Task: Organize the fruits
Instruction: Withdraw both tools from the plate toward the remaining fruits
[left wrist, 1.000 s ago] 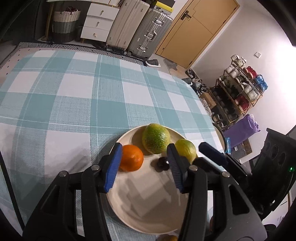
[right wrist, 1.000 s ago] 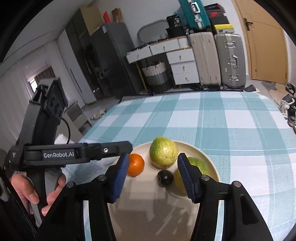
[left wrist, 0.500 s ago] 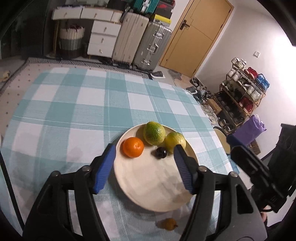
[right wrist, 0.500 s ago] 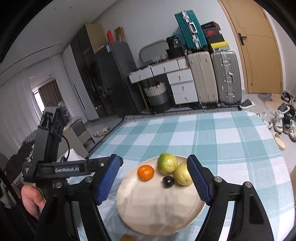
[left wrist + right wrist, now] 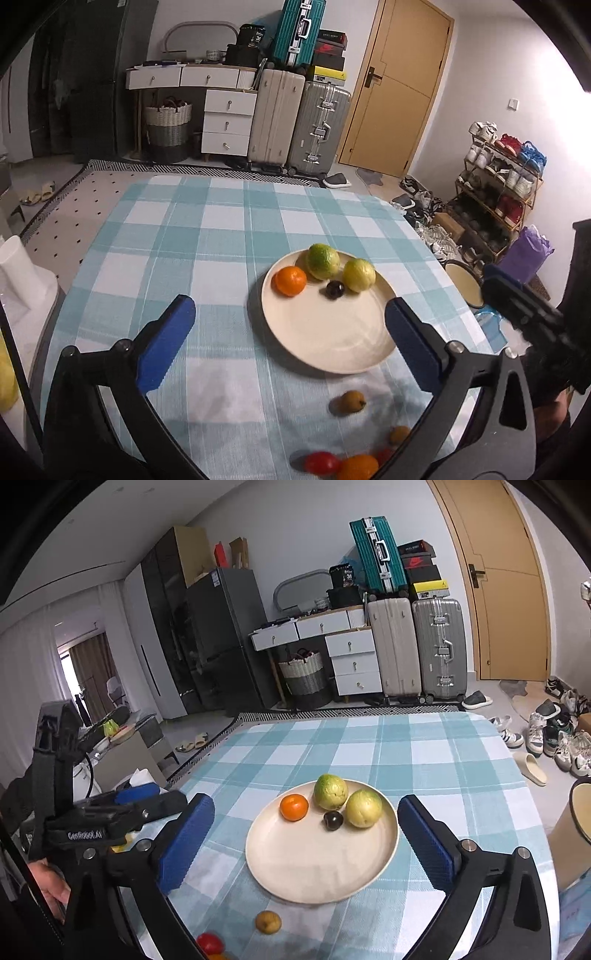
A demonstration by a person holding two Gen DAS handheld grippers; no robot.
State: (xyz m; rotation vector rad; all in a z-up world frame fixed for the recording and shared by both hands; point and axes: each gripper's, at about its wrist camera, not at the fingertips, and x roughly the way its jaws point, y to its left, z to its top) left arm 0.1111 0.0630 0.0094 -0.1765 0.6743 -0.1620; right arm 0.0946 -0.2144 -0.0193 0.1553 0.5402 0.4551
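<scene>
A cream plate (image 5: 325,332) (image 5: 321,864) on the teal checked cloth holds an orange (image 5: 290,280) (image 5: 294,806), a green fruit (image 5: 323,260) (image 5: 330,792), a yellow-green fruit (image 5: 359,275) (image 5: 363,808) and a dark plum (image 5: 335,288) (image 5: 333,819). Loose on the cloth nearer me lie a small yellow fruit (image 5: 349,401) (image 5: 268,921), a red tomato (image 5: 321,461) (image 5: 209,943) and another orange (image 5: 357,467). My left gripper (image 5: 289,308) and right gripper (image 5: 304,806) hover above and short of the plate. Both sets of jaws are opening wide, with nothing held between them.
The table's edge (image 5: 436,254) curves round on the right, with a round cream stool (image 5: 461,284) below it. A white object (image 5: 18,273) stands off the left side. Suitcases (image 5: 299,129), drawers (image 5: 229,122) and a shoe rack (image 5: 502,181) line the room behind.
Both grippers have drawn back and up from the plate while their jaws spread from narrow to wide. The loose fruits on the near cloth have come into view.
</scene>
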